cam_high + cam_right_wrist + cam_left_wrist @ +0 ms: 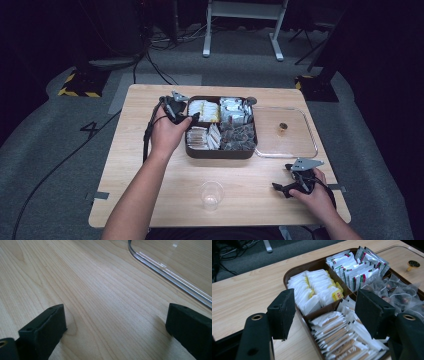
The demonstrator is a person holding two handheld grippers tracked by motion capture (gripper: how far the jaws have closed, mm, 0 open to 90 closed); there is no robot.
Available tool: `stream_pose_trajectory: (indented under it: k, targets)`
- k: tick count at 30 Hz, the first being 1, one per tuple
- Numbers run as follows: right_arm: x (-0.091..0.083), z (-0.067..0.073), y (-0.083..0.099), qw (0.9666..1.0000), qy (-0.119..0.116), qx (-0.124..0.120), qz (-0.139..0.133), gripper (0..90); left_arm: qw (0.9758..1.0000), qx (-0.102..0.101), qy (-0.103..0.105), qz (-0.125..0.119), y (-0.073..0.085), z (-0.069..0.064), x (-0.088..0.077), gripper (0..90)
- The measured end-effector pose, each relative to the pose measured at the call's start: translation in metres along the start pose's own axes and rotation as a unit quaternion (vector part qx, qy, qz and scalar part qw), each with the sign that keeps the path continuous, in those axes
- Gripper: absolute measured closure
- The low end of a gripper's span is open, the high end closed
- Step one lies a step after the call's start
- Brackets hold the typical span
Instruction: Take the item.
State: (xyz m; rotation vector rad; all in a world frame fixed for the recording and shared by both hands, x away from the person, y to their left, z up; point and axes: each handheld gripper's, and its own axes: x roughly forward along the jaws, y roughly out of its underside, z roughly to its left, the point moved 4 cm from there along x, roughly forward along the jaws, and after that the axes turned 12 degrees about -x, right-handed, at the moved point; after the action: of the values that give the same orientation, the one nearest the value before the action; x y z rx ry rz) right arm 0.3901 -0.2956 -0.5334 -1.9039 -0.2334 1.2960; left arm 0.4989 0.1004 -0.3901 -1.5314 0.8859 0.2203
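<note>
— Why hold your left gripper [325,312] over the dark brown four-compartment tray [191,150]?

— I've got it spread wide, grasping nothing, poised above the divider between the white tea bags with yellow tags [314,290] and the white-and-tan paper sachets [337,337]. I judge I'm lining up to pick one packet.

— And your right gripper [116,327]?

— Parked low on the light wooden table [150,200], also released, near the clear plastic lid [287,150] lying beside the tray. It's out of the way.

— The clear plastic cup [211,195]?

— Upright near the front edge, probably waiting for the packet.
</note>
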Motion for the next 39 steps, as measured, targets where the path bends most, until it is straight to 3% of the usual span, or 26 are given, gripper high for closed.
stream_pose_trajectory:
  k: [11, 17, 26, 30, 34, 39]
  targets:
    - [0.000, 0.000, 0.000, 1.0000, -0.001, -0.001, 0.000, 3.1, 0.9998, -0.012, 0.009, 0.011, -0.015, -0.006, 0.035, 36.0]
    - [0.000, 0.000, 0.000, 1.0000, -0.001, -0.002, 0.000, 3.0, 0.9997, -0.001, 0.004, 0.024, -0.023, -0.010, 0.052, 36.0]
    - [0.000, 0.000, 0.000, 1.0000, -0.001, -0.002, 0.000, 3.1, 0.9983, -0.007, -0.002, 0.058, -0.023, -0.008, 0.079, 39.2]
    - [0.000, 0.000, 0.000, 1.0000, -0.001, -0.002, -0.001, 3.1, 0.9975, -0.026, -0.006, 0.066, -0.022, -0.005, 0.088, 40.6]
    - [0.000, 0.000, 0.000, 1.0000, -0.001, -0.001, -0.001, 3.1, 0.9953, -0.057, -0.028, 0.074, -0.019, -0.001, 0.097, 41.7]
    - [0.000, 0.000, 0.000, 1.0000, -0.001, -0.001, -0.001, 3.1, 0.9940, -0.065, -0.028, 0.084, -0.016, -0.003, 0.104, 41.4]
